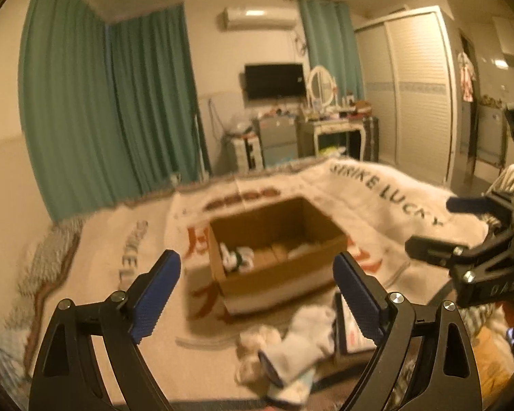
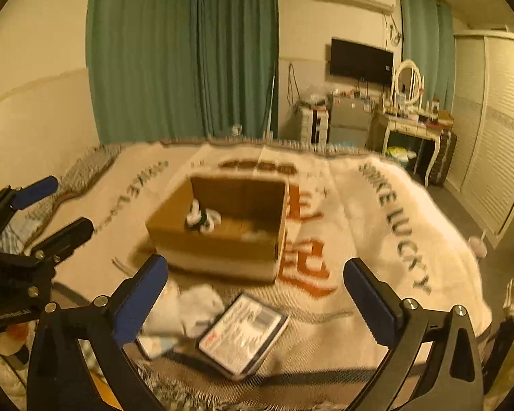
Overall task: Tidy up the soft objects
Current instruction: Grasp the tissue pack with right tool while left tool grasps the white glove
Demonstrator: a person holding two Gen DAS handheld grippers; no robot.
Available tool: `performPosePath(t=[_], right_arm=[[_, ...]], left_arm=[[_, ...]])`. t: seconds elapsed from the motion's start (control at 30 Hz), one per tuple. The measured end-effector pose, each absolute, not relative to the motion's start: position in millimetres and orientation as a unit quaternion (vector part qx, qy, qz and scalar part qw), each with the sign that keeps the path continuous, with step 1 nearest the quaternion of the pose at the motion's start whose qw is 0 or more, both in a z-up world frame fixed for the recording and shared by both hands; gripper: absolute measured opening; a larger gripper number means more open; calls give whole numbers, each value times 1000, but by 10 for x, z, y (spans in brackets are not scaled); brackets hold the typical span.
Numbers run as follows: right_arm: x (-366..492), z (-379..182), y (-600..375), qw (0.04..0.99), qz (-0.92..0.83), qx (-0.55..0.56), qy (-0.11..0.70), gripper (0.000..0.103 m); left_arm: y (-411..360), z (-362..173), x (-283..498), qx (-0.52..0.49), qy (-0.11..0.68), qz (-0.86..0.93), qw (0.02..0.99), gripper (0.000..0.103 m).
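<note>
Your left gripper (image 1: 257, 294) hangs above the bed, blue pads spread wide, nothing between them. Your right gripper (image 2: 257, 294) is the same — jaws apart, empty. The open brown cardboard box (image 2: 222, 239) sits on the cream printed blanket (image 2: 376, 239), a white-and-dark rolled sock bundle (image 2: 202, 219) inside at its left end. Loose white socks (image 2: 191, 311) lie in a heap on the blanket in front of the box, just beside a flat black-edged printed packet (image 2: 243, 334) — edges blurred.
</note>
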State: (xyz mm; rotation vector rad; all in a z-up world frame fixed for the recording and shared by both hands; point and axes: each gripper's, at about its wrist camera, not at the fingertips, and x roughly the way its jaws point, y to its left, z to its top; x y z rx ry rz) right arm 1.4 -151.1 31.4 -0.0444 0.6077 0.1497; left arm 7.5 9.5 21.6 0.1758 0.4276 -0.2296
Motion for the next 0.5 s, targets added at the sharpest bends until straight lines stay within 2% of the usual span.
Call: performPosePath(t=[0.3, 0.5], right_arm=[[208, -838, -1378, 916, 63, -2, 397, 103], [281, -1272, -1171, 898, 65, -37, 434, 103]], left_arm=[[70, -539, 258, 71, 292, -97, 949, 92], [75, -851, 311, 67, 334, -99, 935, 92]])
